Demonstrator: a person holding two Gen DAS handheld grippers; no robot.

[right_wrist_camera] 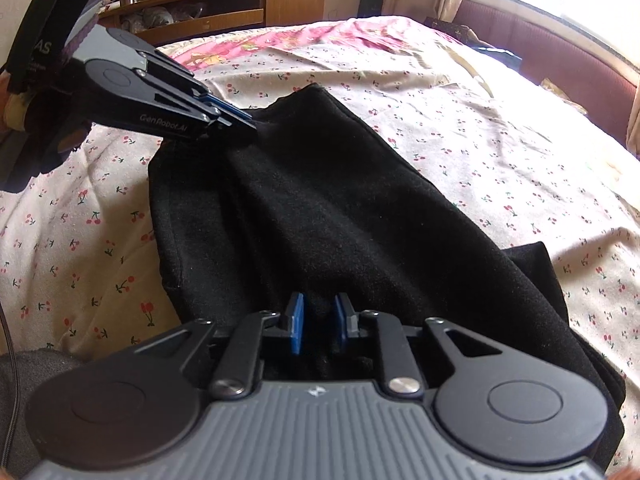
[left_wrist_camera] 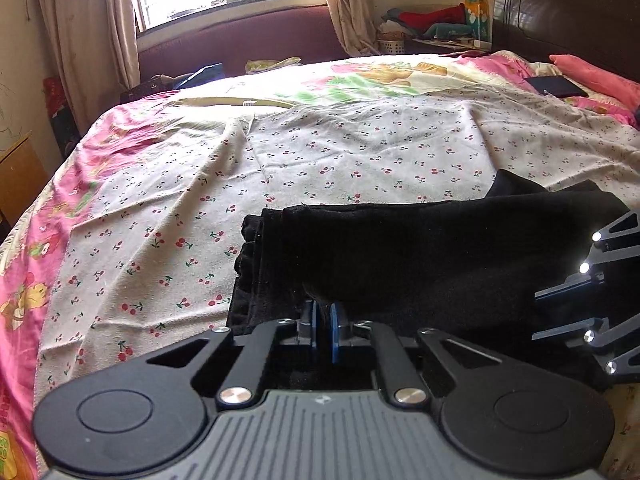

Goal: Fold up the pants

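The black pants point(left_wrist_camera: 420, 256) lie folded in layers on the cherry-print sheet point(left_wrist_camera: 320, 152); they also show in the right wrist view point(right_wrist_camera: 320, 208). My left gripper point(left_wrist_camera: 323, 316) is shut on the near edge of the upper layer of the pants and lifts it a little. In the right wrist view the left gripper point(right_wrist_camera: 250, 120) pinches a raised corner of the pants. My right gripper point(right_wrist_camera: 319, 318) is shut on the near edge of the pants, with black cloth between its blue pads. Its frame shows at the right in the left wrist view point(left_wrist_camera: 592, 300).
A pink floral quilt point(left_wrist_camera: 24, 300) hangs at the bed's left side. A pink pillow point(left_wrist_camera: 596, 76) and a dark flat case point(left_wrist_camera: 556, 86) lie near the dark headboard point(left_wrist_camera: 560, 8). A wooden TV stand point(right_wrist_camera: 224, 4) stands beyond the bed. A window bench point(left_wrist_camera: 240, 40) runs along the far side.
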